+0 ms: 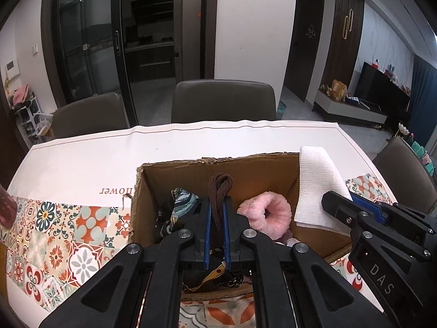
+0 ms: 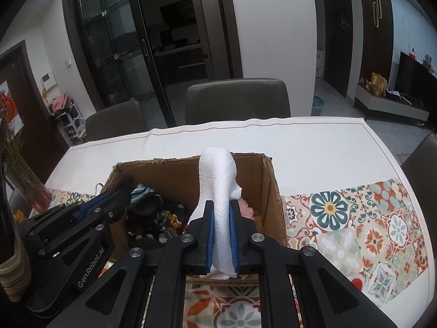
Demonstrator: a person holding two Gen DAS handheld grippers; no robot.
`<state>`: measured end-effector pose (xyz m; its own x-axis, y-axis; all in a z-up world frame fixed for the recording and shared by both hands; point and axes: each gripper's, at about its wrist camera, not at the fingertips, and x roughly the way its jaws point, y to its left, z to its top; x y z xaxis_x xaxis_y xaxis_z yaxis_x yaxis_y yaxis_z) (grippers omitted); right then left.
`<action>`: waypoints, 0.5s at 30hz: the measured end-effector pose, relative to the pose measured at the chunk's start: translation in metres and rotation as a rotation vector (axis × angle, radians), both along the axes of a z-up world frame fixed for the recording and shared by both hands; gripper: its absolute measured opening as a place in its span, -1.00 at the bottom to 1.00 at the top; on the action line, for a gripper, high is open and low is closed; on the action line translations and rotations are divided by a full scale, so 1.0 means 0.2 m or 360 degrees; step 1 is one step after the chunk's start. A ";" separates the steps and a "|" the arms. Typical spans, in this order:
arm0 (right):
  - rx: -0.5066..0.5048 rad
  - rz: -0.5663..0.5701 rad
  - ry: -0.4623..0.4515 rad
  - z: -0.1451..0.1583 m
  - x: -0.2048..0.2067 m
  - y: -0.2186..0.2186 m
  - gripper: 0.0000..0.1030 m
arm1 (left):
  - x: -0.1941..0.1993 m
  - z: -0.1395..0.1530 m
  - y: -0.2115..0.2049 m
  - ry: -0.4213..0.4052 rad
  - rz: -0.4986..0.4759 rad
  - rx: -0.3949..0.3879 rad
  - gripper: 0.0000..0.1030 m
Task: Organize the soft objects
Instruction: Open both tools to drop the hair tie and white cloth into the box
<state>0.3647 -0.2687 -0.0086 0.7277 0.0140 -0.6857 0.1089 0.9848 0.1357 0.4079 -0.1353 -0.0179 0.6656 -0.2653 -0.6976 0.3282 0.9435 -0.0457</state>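
Note:
An open cardboard box [image 1: 218, 164] stands on the table; it also shows in the right wrist view [image 2: 270, 186]. My left gripper [image 1: 217, 205] is shut on a brown knit band [image 1: 220, 188] and holds it over the box. My right gripper [image 2: 221, 207] is shut on a white cloth [image 2: 218, 180] above the box's right side; the cloth also shows in the left wrist view [image 1: 319, 180]. Inside the box lie a pink fluffy scrunchie [image 1: 269, 214] and dark patterned fabrics [image 1: 179, 207].
The table has a white and floral-tile cloth [image 1: 68, 235]. Grey chairs [image 1: 224, 101] stand at the far edge and one chair [image 1: 401, 169] at the right. A vase with dried stems [image 2: 24, 180] is at the table's left.

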 end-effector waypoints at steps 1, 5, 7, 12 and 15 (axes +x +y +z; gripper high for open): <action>0.0002 0.0001 0.0003 0.00 0.01 0.00 -0.77 | 0.01 0.00 0.00 0.0002 -0.0003 0.0003 -0.82; -0.0032 0.0026 0.0014 0.00 0.03 0.00 -0.75 | 0.02 -0.01 0.00 0.0017 0.0015 0.0002 -0.77; -0.0037 0.0032 0.0021 0.00 0.04 0.01 -0.74 | 0.02 -0.01 0.01 0.0022 0.0026 0.0010 -0.65; -0.0067 0.0017 0.0023 0.01 0.04 0.02 -0.67 | 0.01 -0.01 0.01 0.0012 0.0062 0.0051 -0.32; -0.0058 0.0011 0.0029 0.01 0.04 0.02 -0.30 | -0.01 0.00 0.02 -0.0004 0.0085 0.0064 -0.11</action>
